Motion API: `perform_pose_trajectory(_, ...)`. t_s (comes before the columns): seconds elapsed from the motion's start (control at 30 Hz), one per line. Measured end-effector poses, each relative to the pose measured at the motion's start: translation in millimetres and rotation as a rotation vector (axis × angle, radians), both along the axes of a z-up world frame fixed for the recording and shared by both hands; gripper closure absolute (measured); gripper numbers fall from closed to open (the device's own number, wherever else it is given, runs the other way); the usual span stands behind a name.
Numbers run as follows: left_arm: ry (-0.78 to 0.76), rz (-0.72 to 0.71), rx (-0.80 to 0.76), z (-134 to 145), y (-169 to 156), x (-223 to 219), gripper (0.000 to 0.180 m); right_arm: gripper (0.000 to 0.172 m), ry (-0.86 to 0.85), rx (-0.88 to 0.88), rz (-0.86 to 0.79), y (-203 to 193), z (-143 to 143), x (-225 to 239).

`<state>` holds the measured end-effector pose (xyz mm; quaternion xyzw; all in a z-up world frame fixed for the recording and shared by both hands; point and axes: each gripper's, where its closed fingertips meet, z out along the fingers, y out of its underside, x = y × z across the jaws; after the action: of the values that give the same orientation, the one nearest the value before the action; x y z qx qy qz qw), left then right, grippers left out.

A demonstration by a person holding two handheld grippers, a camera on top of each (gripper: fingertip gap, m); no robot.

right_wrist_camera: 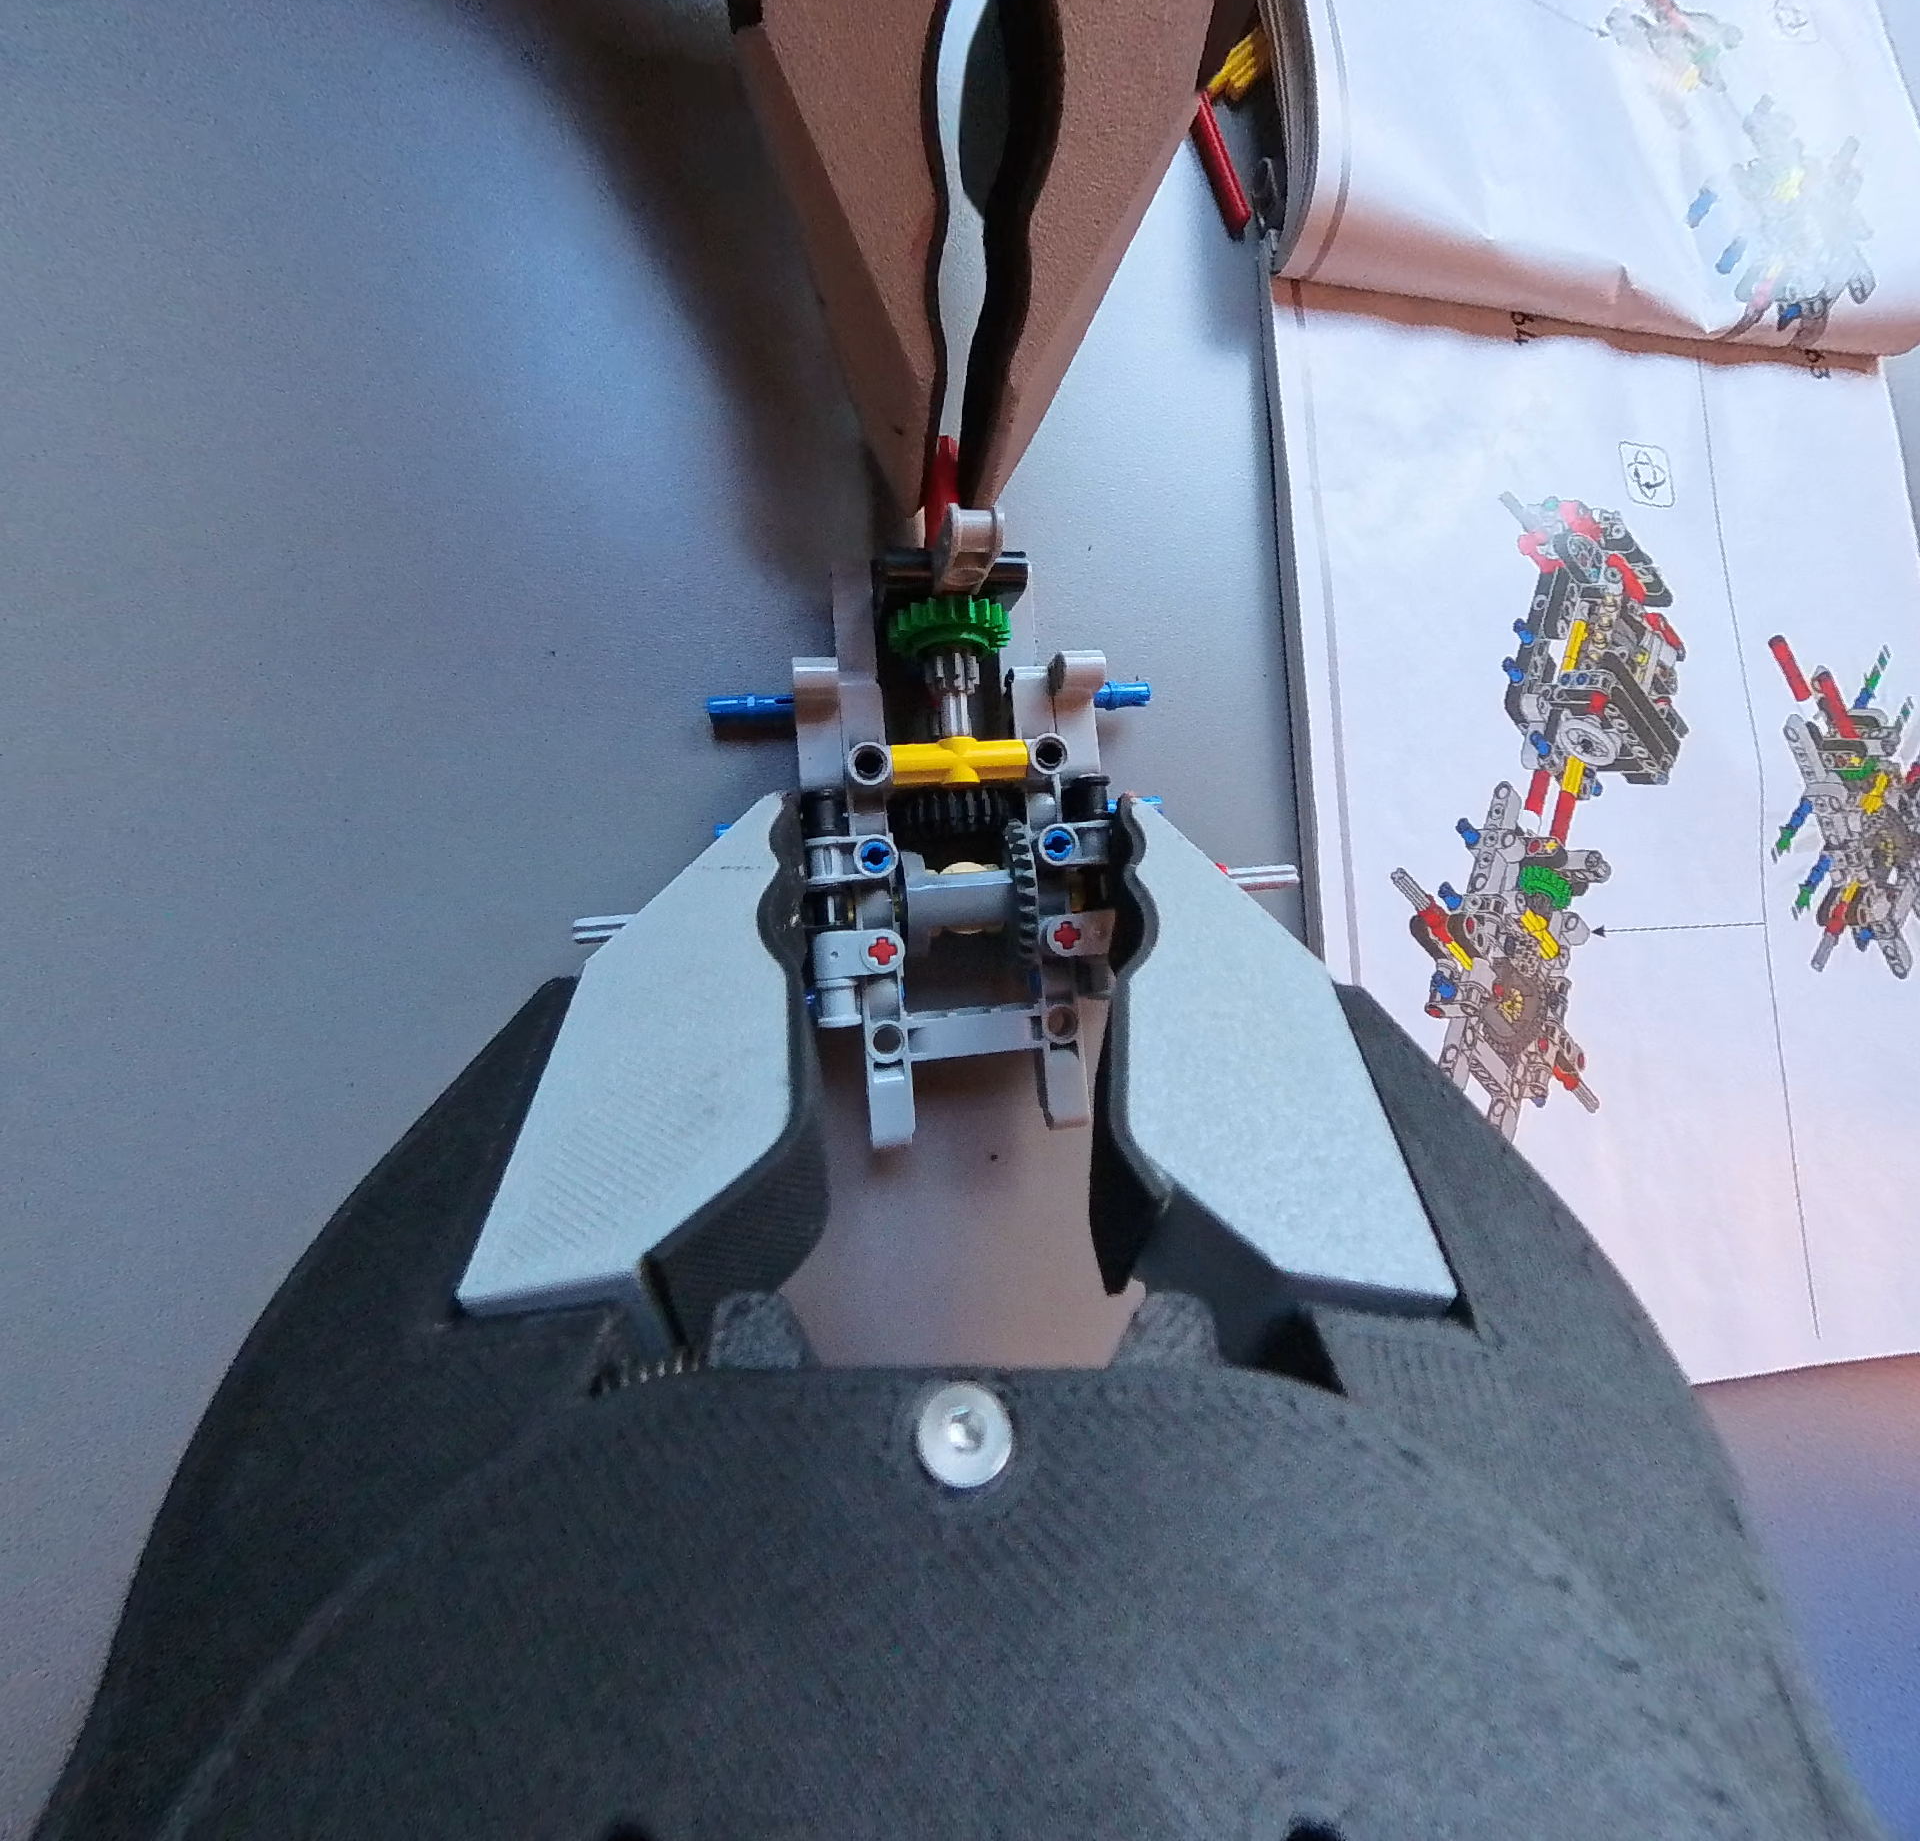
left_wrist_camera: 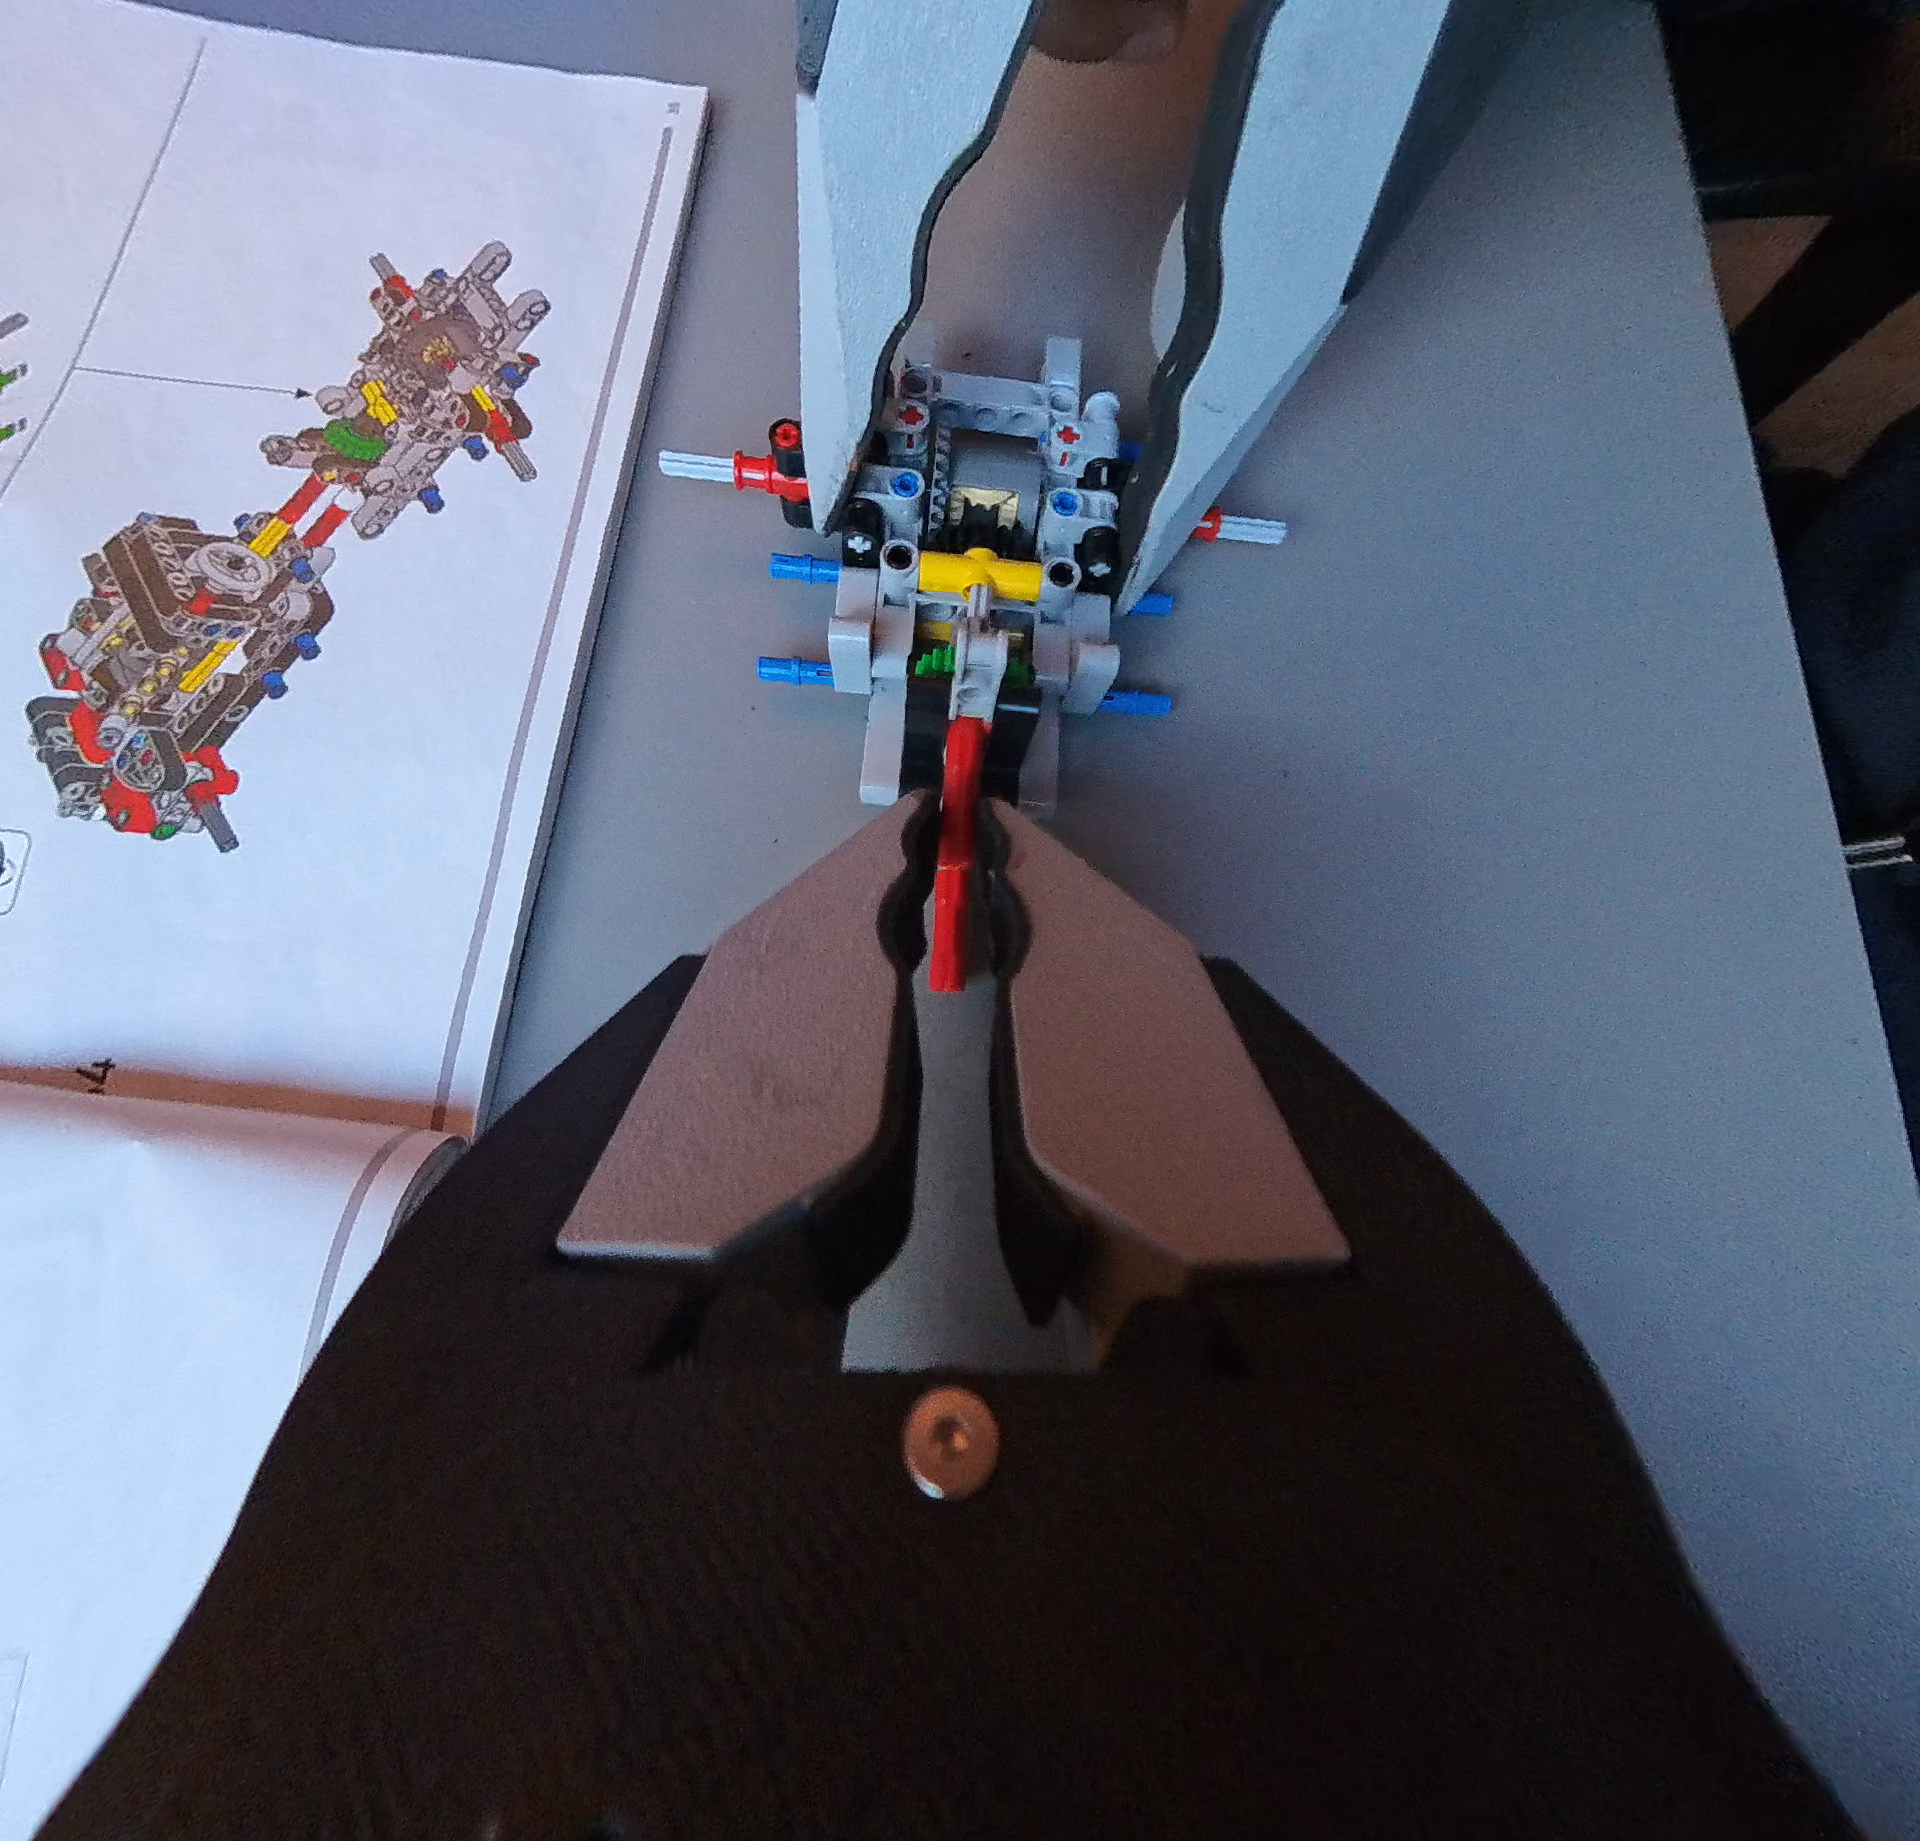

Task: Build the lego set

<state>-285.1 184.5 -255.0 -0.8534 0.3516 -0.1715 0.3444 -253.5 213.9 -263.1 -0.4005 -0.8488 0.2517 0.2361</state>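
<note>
- The brick model (right_wrist_camera: 956,856), mid-frame on the grey table (left_wrist_camera: 1455,856), we steady with the right gripper (right_wrist_camera: 956,887) clamping its sides.
- Our left gripper (left_wrist_camera: 961,856) pinches the model's red rod (left_wrist_camera: 956,877), lined up with it.
- The open booklet (left_wrist_camera: 312,544) lies beside, left of frame.

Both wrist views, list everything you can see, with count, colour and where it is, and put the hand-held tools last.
Brick assembly: one, mostly grey with a yellow crosspiece, green gear, black gears and blue pins; on the table, between the two tools.
Red axle: one, red; sticking out of the assembly's narrow end.
Instruction booklet: one, white with colour diagrams; open beside the assembly.
Loose pieces: a few, red and yellow; at the booklet's edge, partly hidden.
Table: one, grey.
Left tool: brown fingers, closed on the red axle.
Right tool: grey fingers, clamping the assembly's wide end on both sides.
</note>
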Motion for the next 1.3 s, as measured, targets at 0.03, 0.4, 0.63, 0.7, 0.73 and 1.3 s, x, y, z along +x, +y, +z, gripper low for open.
perform_pose_trajectory(0.03, 0.012, 0.009, -0.005, 0, 0, 0, 0.178, 0.116, 0.002, -0.002, 0.000, 0, 0, 0)
perform_pose_trajectory(0.4, 0.023, 0.061, -0.158, -2, -2, 0, 0.178, 0.116, 0.011, 0.035, 0.013, -1, 0, -1)
perform_pose_trajectory(0.63, 0.010, 0.072, -0.208, -2, -2, -1, 0.178, 0.116, 0.012, 0.031, 0.008, -1, 0, -2)
perform_pose_trajectory(0.7, 0.055, 0.073, -0.194, -1, -1, -2, 0.178, 0.115, 0.006, 0.028, -0.002, 0, 0, -2)
perform_pose_trajectory(0.73, 0.075, 0.075, -0.183, -1, 1, -2, 0.178, 0.115, 0.007, 0.033, -0.008, 2, 0, -3)
perform_pose_trajectory(1.3, 0.102, 0.064, -0.110, -2, 4, -7, 0.178, 0.117, 0.080, -0.106, 0.017, 1, 12, -2)
